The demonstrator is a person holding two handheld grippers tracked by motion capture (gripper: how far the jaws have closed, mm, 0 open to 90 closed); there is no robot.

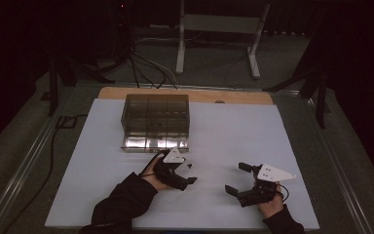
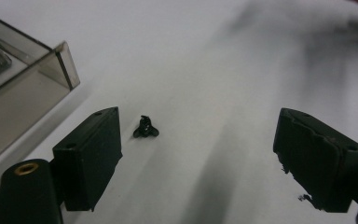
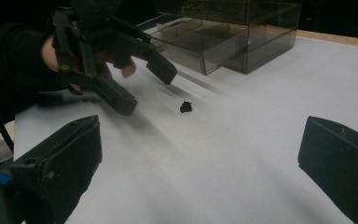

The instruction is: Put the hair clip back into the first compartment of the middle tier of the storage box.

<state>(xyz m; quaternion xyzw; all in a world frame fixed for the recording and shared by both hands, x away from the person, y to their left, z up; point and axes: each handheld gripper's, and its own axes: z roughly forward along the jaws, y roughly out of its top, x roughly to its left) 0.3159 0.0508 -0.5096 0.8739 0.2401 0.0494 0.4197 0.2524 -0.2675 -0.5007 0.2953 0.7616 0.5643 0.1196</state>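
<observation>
Your landmark is the box (image 1: 156, 122), at the far left of the table (image 1: 282, 146). A small part (image 1: 189, 166) lies just in front of its right corner. Your left gripper (image 1: 187, 171) sits beside that part; your right gripper (image 1: 237, 178) is farther right.

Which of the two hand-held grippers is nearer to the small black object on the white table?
The left gripper: the small black object lies on the white table just beyond its open jaws, whereas the right gripper is farther off.

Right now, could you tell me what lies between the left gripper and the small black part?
Nothing: in the left gripper view, bare white table separates the left gripper from the small black part.
</observation>
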